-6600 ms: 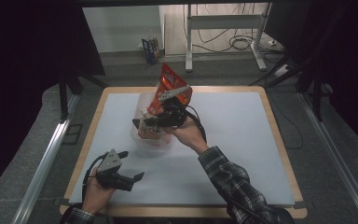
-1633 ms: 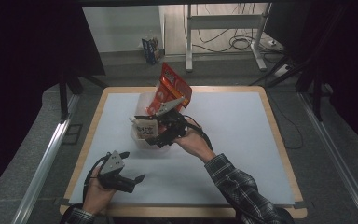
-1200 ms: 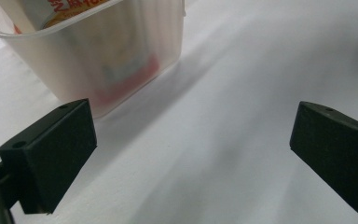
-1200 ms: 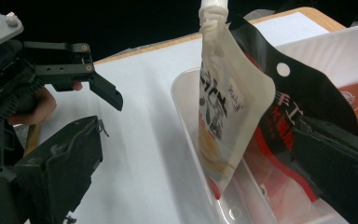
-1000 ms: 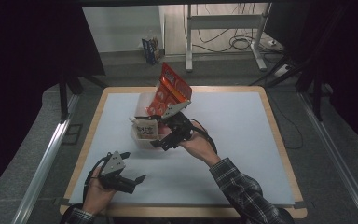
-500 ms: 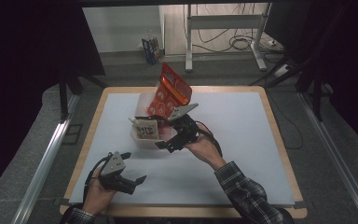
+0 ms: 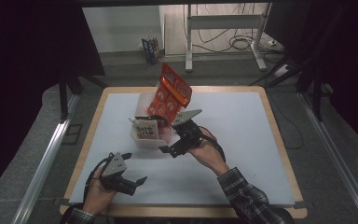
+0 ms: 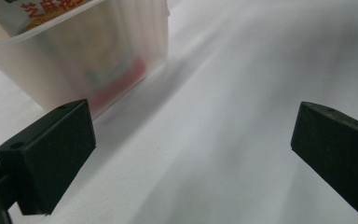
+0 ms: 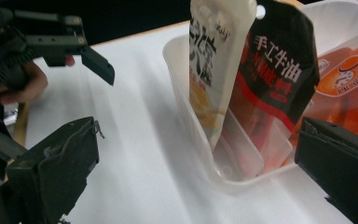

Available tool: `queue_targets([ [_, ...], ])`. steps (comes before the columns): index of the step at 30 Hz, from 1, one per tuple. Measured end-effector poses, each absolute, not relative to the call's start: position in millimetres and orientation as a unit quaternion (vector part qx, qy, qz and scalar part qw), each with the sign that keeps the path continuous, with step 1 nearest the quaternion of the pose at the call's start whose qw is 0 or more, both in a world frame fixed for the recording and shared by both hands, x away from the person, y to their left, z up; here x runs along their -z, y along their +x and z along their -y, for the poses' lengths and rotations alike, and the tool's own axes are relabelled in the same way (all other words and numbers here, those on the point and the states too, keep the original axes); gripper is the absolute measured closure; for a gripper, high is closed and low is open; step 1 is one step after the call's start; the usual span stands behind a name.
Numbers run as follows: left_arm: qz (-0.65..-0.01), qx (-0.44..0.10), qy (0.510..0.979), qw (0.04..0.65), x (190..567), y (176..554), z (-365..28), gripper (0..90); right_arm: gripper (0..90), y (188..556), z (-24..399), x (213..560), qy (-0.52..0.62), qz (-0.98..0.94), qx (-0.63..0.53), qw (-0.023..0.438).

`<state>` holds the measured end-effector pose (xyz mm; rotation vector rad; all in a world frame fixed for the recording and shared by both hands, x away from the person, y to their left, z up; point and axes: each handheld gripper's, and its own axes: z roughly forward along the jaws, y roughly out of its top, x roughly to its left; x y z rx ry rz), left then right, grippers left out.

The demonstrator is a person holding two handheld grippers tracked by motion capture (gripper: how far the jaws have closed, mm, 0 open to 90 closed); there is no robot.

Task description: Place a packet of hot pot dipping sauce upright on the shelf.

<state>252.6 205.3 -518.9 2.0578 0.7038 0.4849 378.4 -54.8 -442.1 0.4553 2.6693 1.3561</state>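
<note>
A translucent plastic bin (image 7: 142, 140) stands mid-table with several snack packets upright in it. A tall orange-red bag (image 7: 172, 91) leans out of its far end. A white packet (image 7: 145, 128) and a black-and-red packet (image 9: 275, 70) stand at the near end. My right gripper (image 7: 165, 137) is open just right of the bin's near corner, holding nothing. In the right gripper view the bin wall (image 9: 186, 98) and the white packet (image 9: 214, 56) sit between its spread jaws. My left gripper (image 7: 137, 168) rests open at the front left, and the bin (image 8: 88, 60) is ahead of it.
White mat (image 7: 242, 121) covers the wooden table, with bare room right of the bin and along the front. A dark floor, metal rails and a stand's legs (image 7: 223, 28) lie beyond the table's far edge. The left gripper (image 9: 65, 42) shows far off in the right gripper view.
My right gripper has drawn back from the bin toward the front right with its jaws open. The packets stay in the bin. The left hand has not moved.
</note>
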Motion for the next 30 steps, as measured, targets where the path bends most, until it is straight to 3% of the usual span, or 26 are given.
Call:
queue_targets([
  [10,-0.272,-0.197,0.832,0.442,519.3,250.7,-203.0,0.0,0.0,370.5,60.2,449.6,0.154,-0.879,-0.449,0.045],
  [30,-0.261,-0.209,0.832,0.443,518.5,249.1,-203.2,0.0,0.1,353.4,67.0,455.4,0.161,-0.883,-0.436,0.07],
])
